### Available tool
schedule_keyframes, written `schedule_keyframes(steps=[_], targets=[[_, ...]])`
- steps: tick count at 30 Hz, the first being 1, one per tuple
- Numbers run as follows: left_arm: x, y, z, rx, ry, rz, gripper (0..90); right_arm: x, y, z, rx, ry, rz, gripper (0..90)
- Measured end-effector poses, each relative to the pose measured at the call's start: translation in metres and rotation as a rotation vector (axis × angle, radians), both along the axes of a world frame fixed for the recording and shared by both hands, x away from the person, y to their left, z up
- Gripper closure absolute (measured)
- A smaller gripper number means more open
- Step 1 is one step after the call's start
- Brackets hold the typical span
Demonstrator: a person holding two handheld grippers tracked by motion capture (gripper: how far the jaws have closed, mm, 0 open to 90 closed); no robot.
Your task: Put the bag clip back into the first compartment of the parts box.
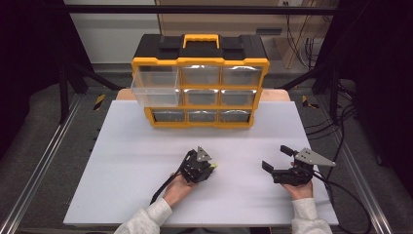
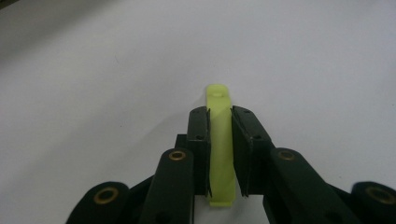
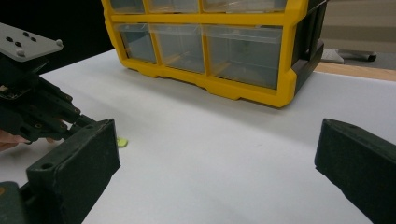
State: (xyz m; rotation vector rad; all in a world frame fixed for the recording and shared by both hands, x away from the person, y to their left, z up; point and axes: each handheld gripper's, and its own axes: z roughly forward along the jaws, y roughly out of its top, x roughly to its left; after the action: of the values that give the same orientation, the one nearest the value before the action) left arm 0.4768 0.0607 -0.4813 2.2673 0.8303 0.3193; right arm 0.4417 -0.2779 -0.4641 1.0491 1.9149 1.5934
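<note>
While left gripper [image 2: 219, 154] clamps yellow-green strip [image 2: 219, 140], right gripper [image 1: 279, 158] released, white mat [image 1: 136, 161] between.

Slim lime-green plastic strip with a rounded tip [image 2: 218, 140], lying flat near the front edge of the white table board [image 1: 126, 146], pinched between the left gripper's [image 2: 219, 119] two black jaws, tip poking past them. Yellow-and-black plastic organiser with nine clear drawers [image 1: 200, 80], upright at the board's back edge; top-left clear drawer [image 1: 155, 87] pulled out, the rest shut.
</note>
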Motion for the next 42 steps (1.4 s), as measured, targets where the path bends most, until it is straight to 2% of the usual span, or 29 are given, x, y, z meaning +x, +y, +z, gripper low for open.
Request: schedule_keyframes(steps=[29,34,42], targets=[[-0.002,0.008,0.015,-0.046,-0.010,0.007,77.4,0.000,0.001,0.000,-0.003,0.005,0.005,0.4],[-0.002,0.013,0.022,-0.076,-0.012,0.013,77.4,0.000,0.001,-0.001,-0.002,0.003,0.006,0.4],[-0.004,0.017,0.029,-0.098,-0.014,0.017,77.4,0.000,0.001,0.000,-0.003,0.007,0.005,0.4]])
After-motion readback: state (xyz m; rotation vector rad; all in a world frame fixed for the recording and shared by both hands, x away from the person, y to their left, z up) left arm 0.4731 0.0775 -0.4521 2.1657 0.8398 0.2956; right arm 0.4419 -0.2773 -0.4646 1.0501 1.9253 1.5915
